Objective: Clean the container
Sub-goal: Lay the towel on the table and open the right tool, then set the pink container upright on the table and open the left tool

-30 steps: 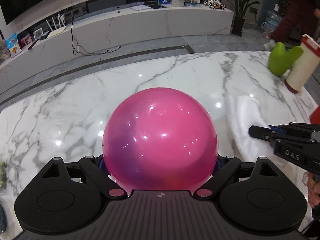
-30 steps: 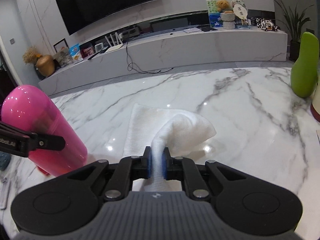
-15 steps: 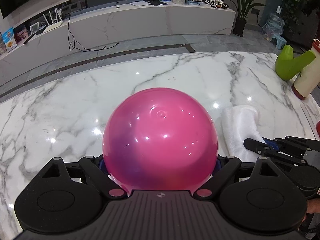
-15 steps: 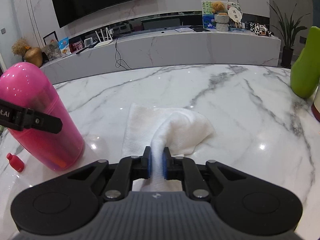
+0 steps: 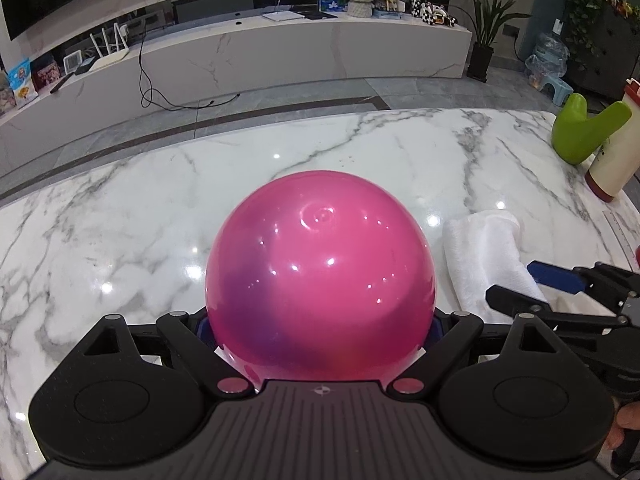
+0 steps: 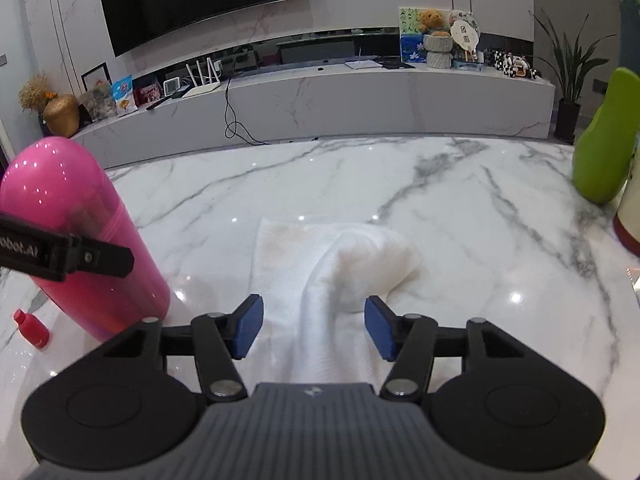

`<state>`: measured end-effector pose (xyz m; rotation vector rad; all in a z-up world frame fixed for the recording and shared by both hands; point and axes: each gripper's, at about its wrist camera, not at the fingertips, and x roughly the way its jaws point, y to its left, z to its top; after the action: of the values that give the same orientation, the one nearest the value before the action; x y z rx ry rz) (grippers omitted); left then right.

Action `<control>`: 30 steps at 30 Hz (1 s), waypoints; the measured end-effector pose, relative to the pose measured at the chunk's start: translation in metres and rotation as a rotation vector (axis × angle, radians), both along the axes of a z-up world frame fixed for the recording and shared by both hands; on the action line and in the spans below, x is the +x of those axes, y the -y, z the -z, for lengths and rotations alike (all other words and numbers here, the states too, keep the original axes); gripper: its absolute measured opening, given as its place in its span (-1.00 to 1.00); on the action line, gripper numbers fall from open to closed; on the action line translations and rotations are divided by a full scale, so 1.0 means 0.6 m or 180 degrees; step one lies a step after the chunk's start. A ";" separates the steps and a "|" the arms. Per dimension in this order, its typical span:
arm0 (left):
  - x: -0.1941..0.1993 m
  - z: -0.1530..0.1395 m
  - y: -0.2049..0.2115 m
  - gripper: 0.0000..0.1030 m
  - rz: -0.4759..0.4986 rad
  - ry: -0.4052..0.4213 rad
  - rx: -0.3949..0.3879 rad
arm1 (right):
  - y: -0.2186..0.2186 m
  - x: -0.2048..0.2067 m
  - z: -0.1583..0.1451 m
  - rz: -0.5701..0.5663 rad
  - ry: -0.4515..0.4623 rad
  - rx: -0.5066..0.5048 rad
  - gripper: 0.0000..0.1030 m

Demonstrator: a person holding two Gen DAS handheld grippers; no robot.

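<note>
A glossy pink container (image 5: 320, 272) with a rounded end fills the middle of the left wrist view, and my left gripper (image 5: 320, 326) is shut on its sides. In the right wrist view the same pink container (image 6: 80, 236) stands tilted at the left on the marble table (image 6: 460, 200). A white cloth (image 6: 340, 272) lies bunched on the table, its raised fold between the blue pads (image 6: 249, 326) of my right gripper (image 6: 314, 328), which is open and not touching it. The white cloth (image 5: 486, 252) and right gripper (image 5: 532, 284) also show at the left wrist view's right side.
A green curved object (image 6: 604, 140) and a white bottle with a red base (image 5: 612, 152) stand at the table's right edge. A small red bottle (image 6: 32, 328) lies at the left near the container. Behind the table runs a long marble TV bench (image 6: 320, 96).
My right gripper has opened and let go of the white cloth, which now rests on the table. The pink container stays held and has tipped a little more upright.
</note>
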<state>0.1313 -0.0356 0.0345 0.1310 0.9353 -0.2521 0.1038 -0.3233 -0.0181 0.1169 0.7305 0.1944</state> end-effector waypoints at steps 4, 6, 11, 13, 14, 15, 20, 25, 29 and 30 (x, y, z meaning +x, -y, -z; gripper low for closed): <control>-0.008 0.004 -0.001 0.77 0.0006 0.0145 -0.0013 | -0.002 -0.010 -0.012 0.0063 0.0063 0.0025 0.37; -0.019 0.011 -0.003 0.77 -0.0010 0.0306 -0.0062 | -0.003 -0.016 -0.018 0.0084 0.0092 0.0051 0.39; -0.065 0.024 -0.008 0.77 -0.0012 0.0765 -0.0087 | -0.004 -0.032 -0.034 0.0066 0.0232 0.0065 0.46; -0.087 0.025 -0.010 0.77 -0.0044 0.0902 -0.0074 | -0.005 -0.038 -0.041 0.0058 0.0299 0.0063 0.51; -0.099 0.025 -0.011 0.77 -0.0070 0.0965 -0.0071 | -0.006 -0.042 -0.044 0.0054 0.0332 0.0062 0.55; -0.110 0.023 -0.012 0.77 -0.0103 0.1022 -0.0069 | -0.006 -0.045 -0.047 0.0050 0.0366 0.0061 0.63; -0.157 0.008 -0.021 0.78 -0.0261 0.1240 -0.0097 | -0.011 -0.076 -0.067 0.0100 0.0527 0.0058 0.70; -0.189 -0.002 -0.032 0.78 -0.0306 0.1235 -0.0386 | -0.008 -0.114 -0.075 0.0115 0.0558 0.0047 0.74; -0.223 0.003 -0.031 0.78 -0.0398 0.1311 -0.0301 | -0.018 -0.157 -0.077 0.0156 0.0621 0.0013 0.80; -0.232 0.005 -0.031 0.79 -0.0442 0.1311 -0.0291 | -0.020 -0.167 -0.077 0.0164 0.0623 0.0013 0.80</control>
<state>-0.0080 -0.0168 0.0314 0.0308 0.5197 -0.1311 0.0034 -0.3115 0.0279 0.1186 0.5315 0.1556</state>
